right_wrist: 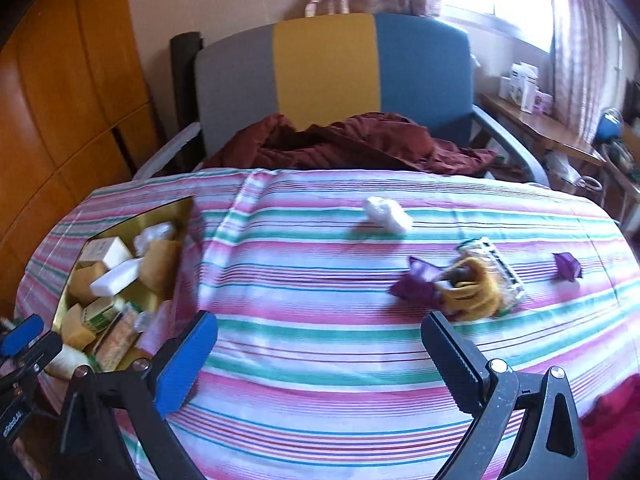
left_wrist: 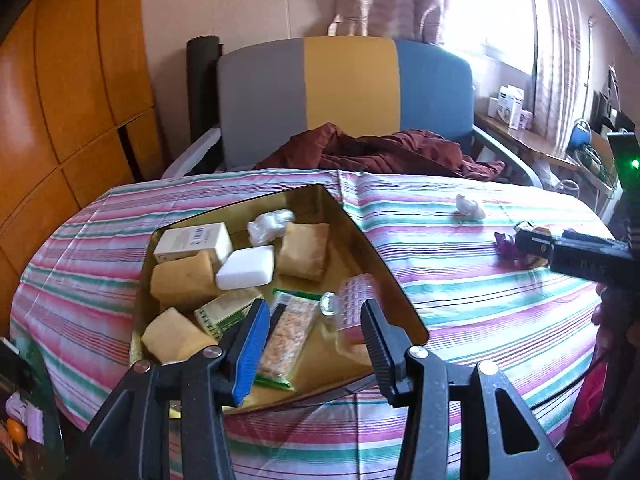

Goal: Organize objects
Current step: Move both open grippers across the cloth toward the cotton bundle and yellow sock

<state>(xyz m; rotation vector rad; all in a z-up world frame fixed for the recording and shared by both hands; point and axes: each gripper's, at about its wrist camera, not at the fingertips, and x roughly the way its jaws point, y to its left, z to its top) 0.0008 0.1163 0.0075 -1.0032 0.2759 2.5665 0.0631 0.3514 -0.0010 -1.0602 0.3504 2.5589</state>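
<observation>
A gold open box on the striped tablecloth holds several items: a white soap bar, a white carton, tan packets, a green carton, a snack bar and a pill blister. My left gripper hovers over the box's near end, jaws apart, nothing between the pads. My right gripper stands wide open above bare cloth. Ahead of it lie a white crumpled wad, a purple wrapper, a yellow bundle with a clear packet and a second purple wrapper.
A chair with a grey, yellow and blue back stands behind the table, with dark red cloth heaped on it. A wooden cabinet is at the left. A side shelf with small boxes is at the right.
</observation>
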